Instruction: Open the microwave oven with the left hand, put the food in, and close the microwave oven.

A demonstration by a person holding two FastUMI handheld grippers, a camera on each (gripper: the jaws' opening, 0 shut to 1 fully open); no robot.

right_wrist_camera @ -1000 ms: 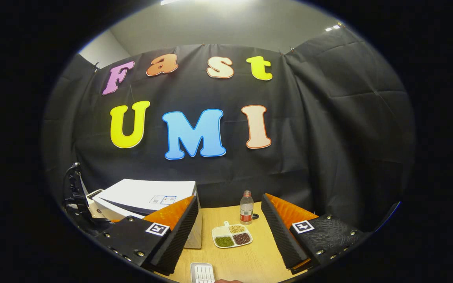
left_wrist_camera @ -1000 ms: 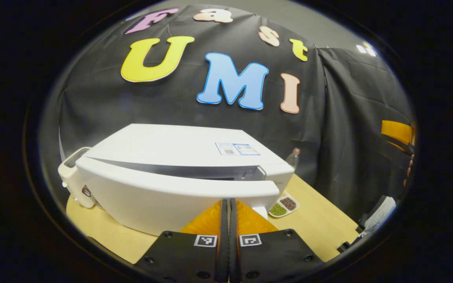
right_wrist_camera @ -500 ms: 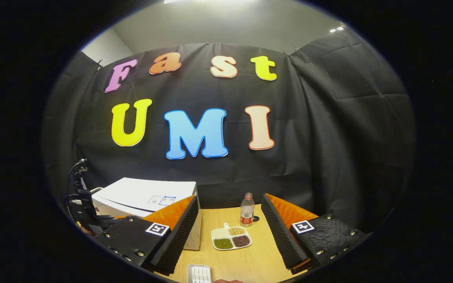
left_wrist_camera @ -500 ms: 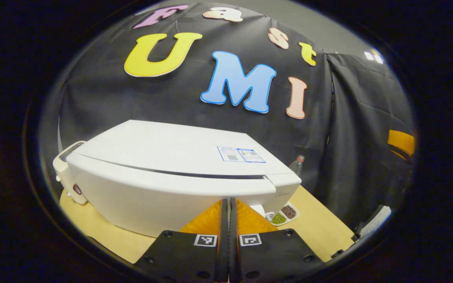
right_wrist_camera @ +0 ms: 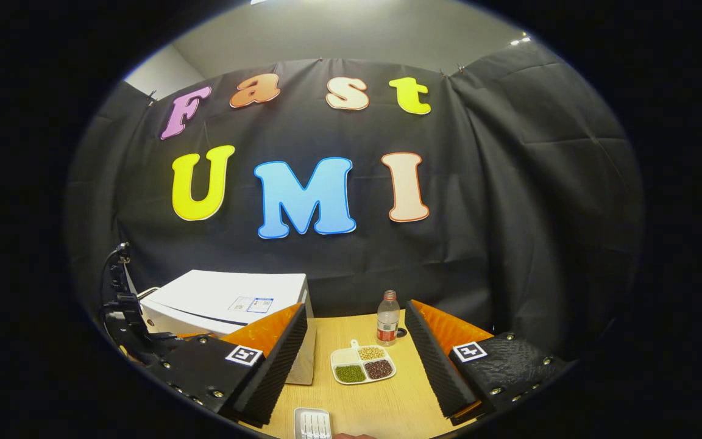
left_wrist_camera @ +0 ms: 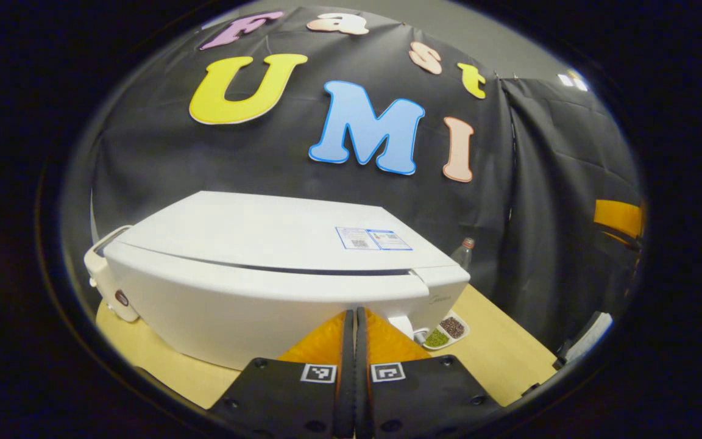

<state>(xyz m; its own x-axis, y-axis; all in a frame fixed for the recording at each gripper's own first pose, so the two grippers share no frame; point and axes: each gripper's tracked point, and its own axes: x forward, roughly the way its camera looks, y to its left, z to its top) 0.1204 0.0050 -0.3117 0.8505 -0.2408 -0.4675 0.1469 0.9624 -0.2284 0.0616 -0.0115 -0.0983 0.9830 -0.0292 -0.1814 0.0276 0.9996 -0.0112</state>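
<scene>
The white microwave (left_wrist_camera: 278, 238) stands on the wooden table with its door (left_wrist_camera: 235, 305) flush against the body. My left gripper (left_wrist_camera: 354, 317) is shut, fingers pressed together with nothing between them, and its tips rest against the door's front near the right end. In the right gripper view the microwave (right_wrist_camera: 229, 299) sits at the left. My right gripper (right_wrist_camera: 356, 311) hangs open and empty above the table. A white divided dish (right_wrist_camera: 363, 364) of green, brown and tan beans lies on the table between its fingers and farther off.
A small water bottle (right_wrist_camera: 387, 318) stands behind the dish by the cloth wall. A white ridged object (right_wrist_camera: 313, 424) lies at the table's (right_wrist_camera: 400, 402) near edge. A small white appliance (left_wrist_camera: 110, 280) stands to the microwave's left. The dish (left_wrist_camera: 442, 332) lies to its right.
The microwave door stood ajar a second ago and is now flush with the body, with my shut left gripper against it. The right gripper has barely moved.
</scene>
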